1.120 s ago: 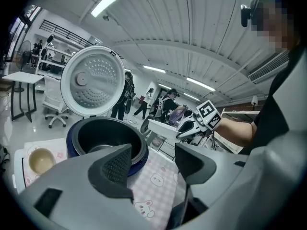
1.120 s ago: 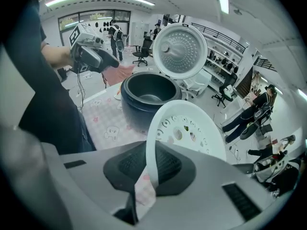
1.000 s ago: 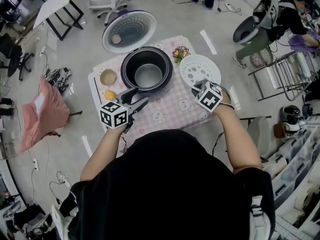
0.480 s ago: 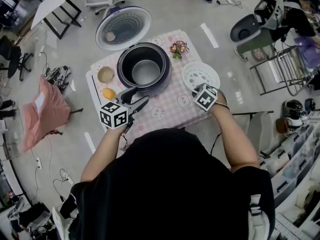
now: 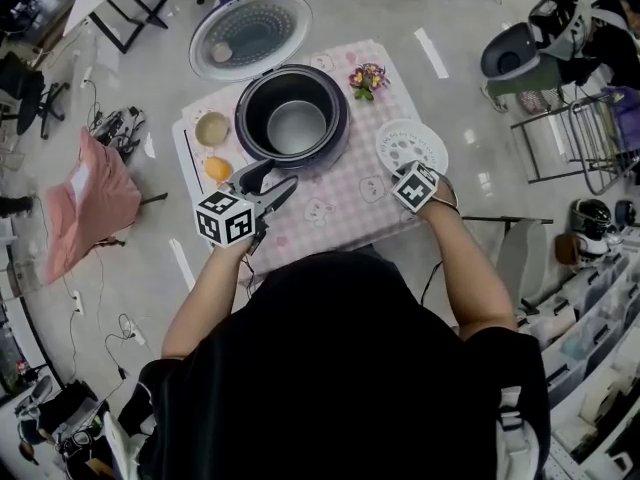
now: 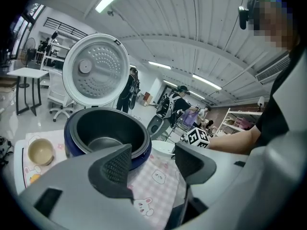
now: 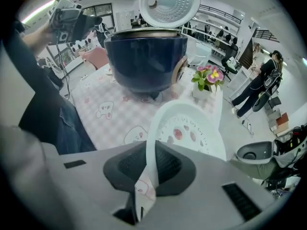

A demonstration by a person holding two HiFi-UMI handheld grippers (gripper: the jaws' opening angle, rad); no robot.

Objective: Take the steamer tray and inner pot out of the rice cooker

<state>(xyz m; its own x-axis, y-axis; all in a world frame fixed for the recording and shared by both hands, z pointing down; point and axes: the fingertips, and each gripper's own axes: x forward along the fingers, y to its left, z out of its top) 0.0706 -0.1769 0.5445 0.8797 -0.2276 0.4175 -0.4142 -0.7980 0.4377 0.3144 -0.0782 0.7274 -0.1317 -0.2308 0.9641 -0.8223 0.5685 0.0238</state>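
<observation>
Nearest the person, at the right edge of the desk (image 5: 340,203), the right hand-held gripper (image 7: 149,166) is clamped on the near rim of the white steamer tray (image 7: 192,128), jaws nearly together with the thin rim between them. The tray is out of the rice cooker (image 5: 340,138) and lies just right of it over the checked cloth. Its far edge seems to rest on the cloth, though the gripper's view is too steep to be sure.

To finish this step well, the tray should sit flat and wholly on the desk before the jaws part, since it is close to the desk's right edge.

On the left, the left hand-held gripper (image 6: 151,164) hovers with its jaws apart and nothing between them, facing the cooker. The inner pot (image 5: 297,126) is still inside.

A small bowl (image 5: 212,128) and an orange item (image 5: 218,168) lie left of the cooker, a flower pot (image 5: 365,76) behind it on the right, and the raised lid (image 5: 250,36) beyond. None of them blocks the pot's rim.
</observation>
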